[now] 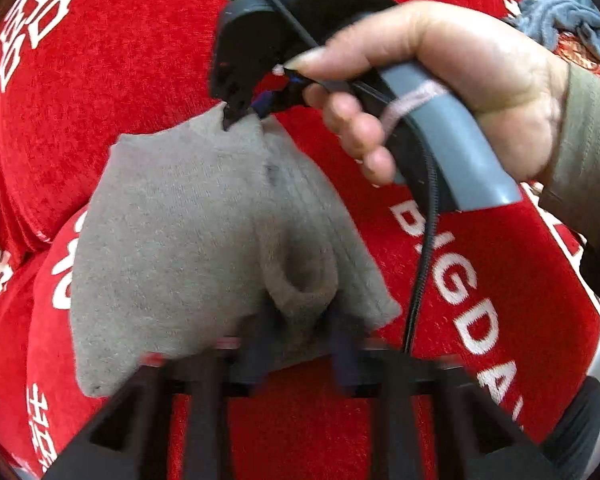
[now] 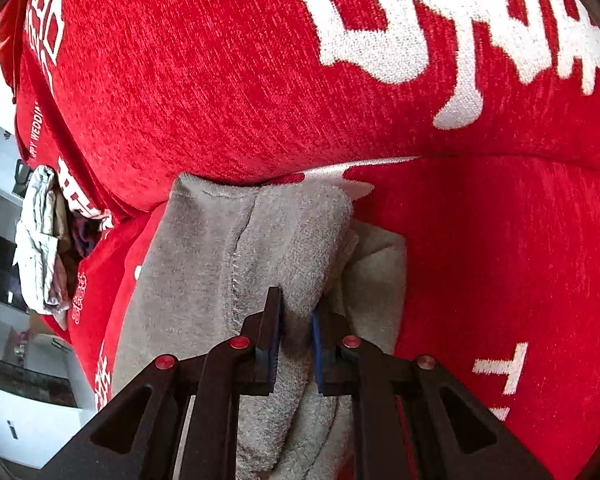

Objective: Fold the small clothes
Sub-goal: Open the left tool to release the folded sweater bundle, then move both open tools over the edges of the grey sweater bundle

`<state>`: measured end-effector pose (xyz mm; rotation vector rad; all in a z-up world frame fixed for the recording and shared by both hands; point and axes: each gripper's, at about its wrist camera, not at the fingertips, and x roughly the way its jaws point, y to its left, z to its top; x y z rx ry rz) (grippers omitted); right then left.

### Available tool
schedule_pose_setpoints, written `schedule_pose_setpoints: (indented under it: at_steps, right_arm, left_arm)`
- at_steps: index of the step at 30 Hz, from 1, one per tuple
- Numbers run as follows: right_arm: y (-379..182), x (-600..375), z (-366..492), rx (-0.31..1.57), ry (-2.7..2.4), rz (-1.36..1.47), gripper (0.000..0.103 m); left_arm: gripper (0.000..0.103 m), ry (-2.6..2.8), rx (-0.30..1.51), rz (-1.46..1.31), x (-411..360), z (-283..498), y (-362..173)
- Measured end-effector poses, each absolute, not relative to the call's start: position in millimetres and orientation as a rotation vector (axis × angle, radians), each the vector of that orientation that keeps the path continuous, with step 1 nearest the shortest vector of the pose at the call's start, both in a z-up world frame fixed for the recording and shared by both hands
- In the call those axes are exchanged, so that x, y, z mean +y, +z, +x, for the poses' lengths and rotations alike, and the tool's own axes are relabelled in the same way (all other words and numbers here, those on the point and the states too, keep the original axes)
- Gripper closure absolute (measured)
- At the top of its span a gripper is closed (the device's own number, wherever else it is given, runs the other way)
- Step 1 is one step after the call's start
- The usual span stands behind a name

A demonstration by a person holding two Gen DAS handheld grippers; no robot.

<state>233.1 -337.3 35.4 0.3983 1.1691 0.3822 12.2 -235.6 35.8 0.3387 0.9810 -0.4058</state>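
Small grey knitted garment [image 1: 188, 216], soft and thick-piled, is stretched between the two tongs above a red plush sofa cover with white woven lettering [image 1: 100, 80]; it lies partly on the seat cushion, close against the foot of the backrest. Left tongs [image 1: 300, 332], in the near foreground of the left wrist view, are nearly closed, their dark blue pads pinching a rolled fold of the near edge of the garment. Right tongs [image 1: 240, 114], carried by the person's right hand [image 1: 440, 92], bite the far corner of the same cloth; in the right wrist view the right tongs [image 2: 296, 336] stand narrowly parted with a ridge of grey pile gripped between the blue pads. The long axis of the garment therefore runs from one pair of tongs to the other, each holding an opposite end, neither arm nearer to the cloth than the other. The coming fold, as judged, depends on bringing one held end over toward the other along this axis, so that the edges meet. A second layer of the grey cloth [image 2: 380, 264] already lies doubled beneath the right-hand end, suggesting a fold partly made. A heap of pale crumpled clothes [image 2: 40, 248] rests on the sofa, well apart, at the left of the right wrist view; grey-blue cloth [image 1: 560, 20] lies at the far right of the left wrist view
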Motion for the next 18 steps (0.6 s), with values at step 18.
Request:
schedule_pose_setpoints:
  at_steps: [18]
  right_arm:
    - [77.3, -302.3, 135.4, 1.017, 0.592, 0.444, 0.044]
  left_arm:
    - [0.001, -0.230, 0.975, -0.196, -42.8, 48.6, 86.7]
